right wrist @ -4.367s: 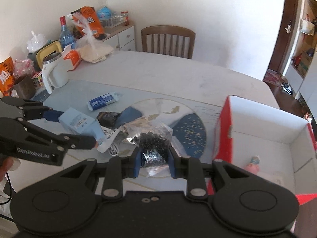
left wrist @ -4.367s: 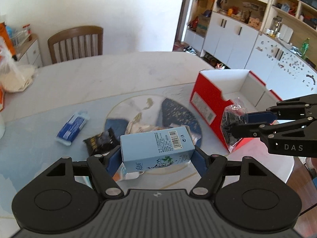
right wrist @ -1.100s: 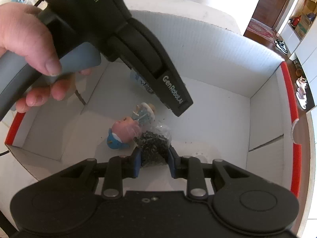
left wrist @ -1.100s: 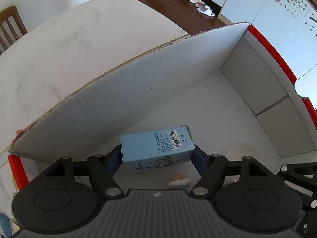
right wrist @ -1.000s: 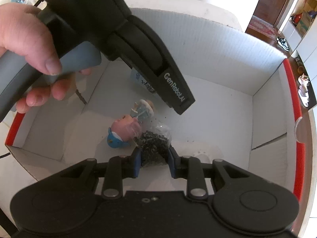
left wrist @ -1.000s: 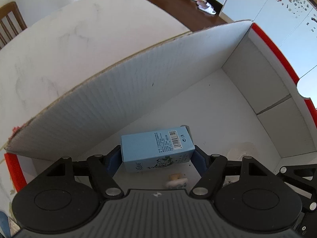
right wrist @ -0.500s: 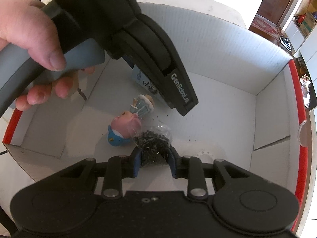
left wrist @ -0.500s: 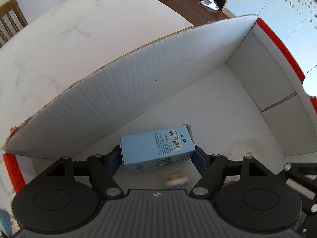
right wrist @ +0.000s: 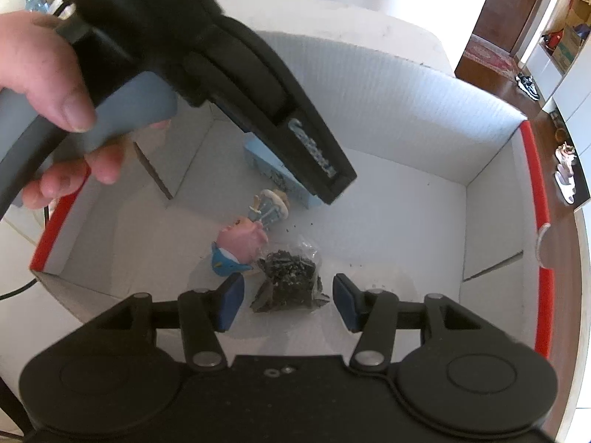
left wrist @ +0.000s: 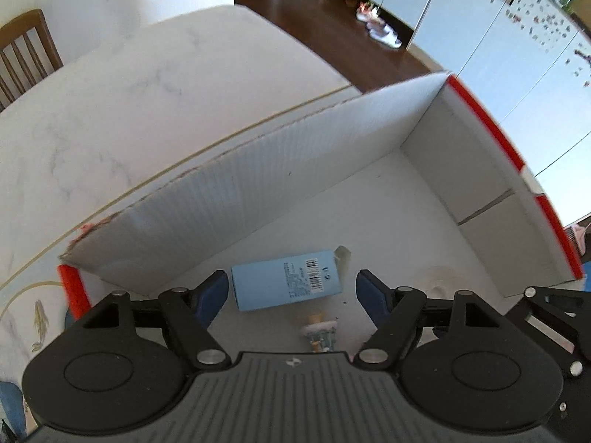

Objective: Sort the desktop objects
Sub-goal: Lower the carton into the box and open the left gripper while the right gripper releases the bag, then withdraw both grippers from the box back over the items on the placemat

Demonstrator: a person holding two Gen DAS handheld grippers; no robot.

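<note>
Releasing its load, the right gripper (right wrist: 288,301) is opening, the bag of dark bits (right wrist: 290,286) lying loose between its jaws on the box (right wrist: 406,85) floor. The left gripper (left wrist: 291,291) stands apart, the blue carton (left wrist: 286,284) dropped between and beyond its jaws. Both look delivered; any remaining table objects are out of view.

My right black plastic hand-held gripper (right wrist: 287,301) has blue pads (right wrist: 229,302), silver pivot screws and round housings. My left hand-held gripper (left wrist: 291,292) matches; its white side lettering is too blurred to read.
</note>
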